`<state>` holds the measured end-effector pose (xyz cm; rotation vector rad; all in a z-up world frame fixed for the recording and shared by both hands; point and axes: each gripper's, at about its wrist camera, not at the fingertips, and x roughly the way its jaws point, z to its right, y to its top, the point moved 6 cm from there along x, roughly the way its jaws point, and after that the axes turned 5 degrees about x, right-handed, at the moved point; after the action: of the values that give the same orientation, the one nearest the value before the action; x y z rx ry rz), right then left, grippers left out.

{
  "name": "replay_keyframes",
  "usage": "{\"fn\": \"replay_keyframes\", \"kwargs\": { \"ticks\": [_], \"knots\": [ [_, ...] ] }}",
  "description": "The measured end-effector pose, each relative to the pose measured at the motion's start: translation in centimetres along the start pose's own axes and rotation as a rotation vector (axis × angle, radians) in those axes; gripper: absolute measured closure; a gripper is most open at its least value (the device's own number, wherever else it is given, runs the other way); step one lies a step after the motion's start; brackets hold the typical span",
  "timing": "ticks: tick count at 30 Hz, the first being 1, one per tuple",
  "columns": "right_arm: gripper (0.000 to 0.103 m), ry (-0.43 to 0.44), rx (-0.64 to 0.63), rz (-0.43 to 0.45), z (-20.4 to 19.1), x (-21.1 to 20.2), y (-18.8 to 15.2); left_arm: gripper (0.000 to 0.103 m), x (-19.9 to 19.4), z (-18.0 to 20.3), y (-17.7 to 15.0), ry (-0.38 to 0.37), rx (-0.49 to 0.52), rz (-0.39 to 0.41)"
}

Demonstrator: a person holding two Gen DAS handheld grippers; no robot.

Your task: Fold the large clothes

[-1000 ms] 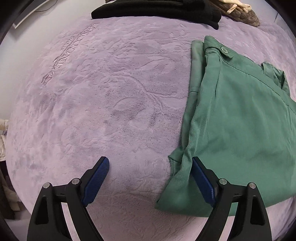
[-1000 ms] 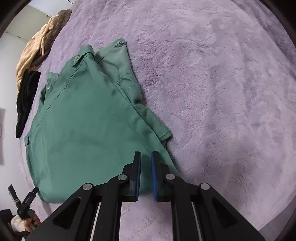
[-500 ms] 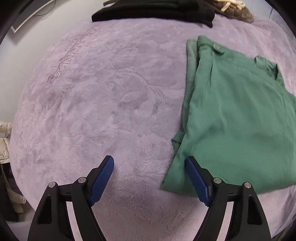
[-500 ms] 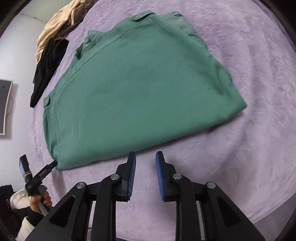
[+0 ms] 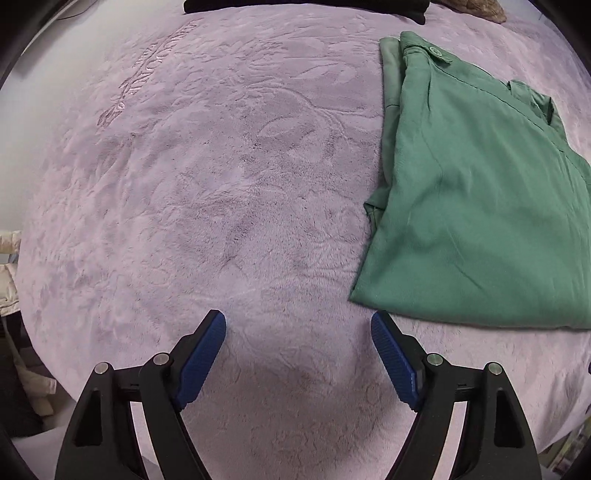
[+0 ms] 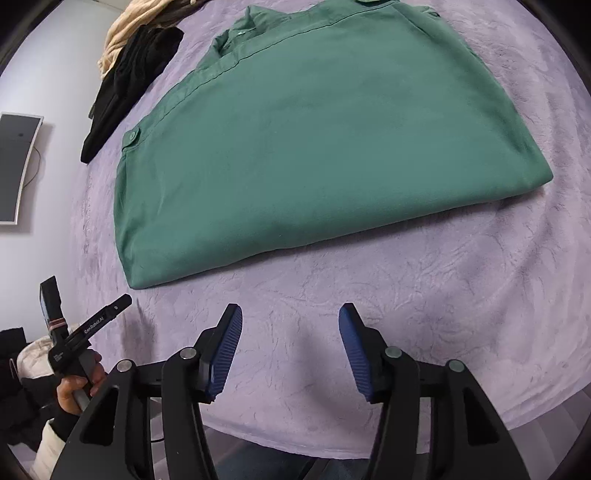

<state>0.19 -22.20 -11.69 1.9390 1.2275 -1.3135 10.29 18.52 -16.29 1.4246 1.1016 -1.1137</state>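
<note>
Cloth of the green garment [image 6: 314, 147] is smooth, matte woven fabric, folded into a flat, rounded slab on the lilac bedspread [image 5: 221, 184], with a buttoned tab at one edge and a stitched seam along the far side. The bedspread is plush, its pile pressed into leaf and scroll patterns. Just short of the garment's near fold, the right gripper [image 6: 290, 350] has just been opening, and its ribbed blue pads stand apart over bare plush with nothing between them. The left gripper [image 5: 298, 354] gapes wide and empty beside the garment's corner. A black garment [image 6: 125, 85] and tan cloth [image 6: 129, 29] lie heaped beyond.
</note>
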Motion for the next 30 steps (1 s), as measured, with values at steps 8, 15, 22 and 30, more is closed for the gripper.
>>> {"fn": "replay_keyframes", "kwargs": {
  "ticks": [8, 15, 22, 30],
  "knots": [
    [0.036, 0.001, -0.004, -0.027, -1.6, 1.1, -1.4, 0.021, -1.3, 1.9, -2.0, -0.014, 0.049, -0.012],
    [0.032, -0.001, 0.012, -0.031, -1.4, 1.0, -1.7, 0.021, -3.0, 4.5, -3.7, -0.023, 0.072, -0.018],
    [0.032, 0.005, 0.017, -0.036, -1.7, 1.5, -1.8, 0.000, -4.4, 5.9, -4.0, -0.007, 0.105, 0.006],
    [0.020, 0.117, 0.014, -0.020, -4.0, 2.5, -1.8, 0.000, -4.2, 5.7, -3.9, -0.027, 0.099, 0.005]
  ]
}}
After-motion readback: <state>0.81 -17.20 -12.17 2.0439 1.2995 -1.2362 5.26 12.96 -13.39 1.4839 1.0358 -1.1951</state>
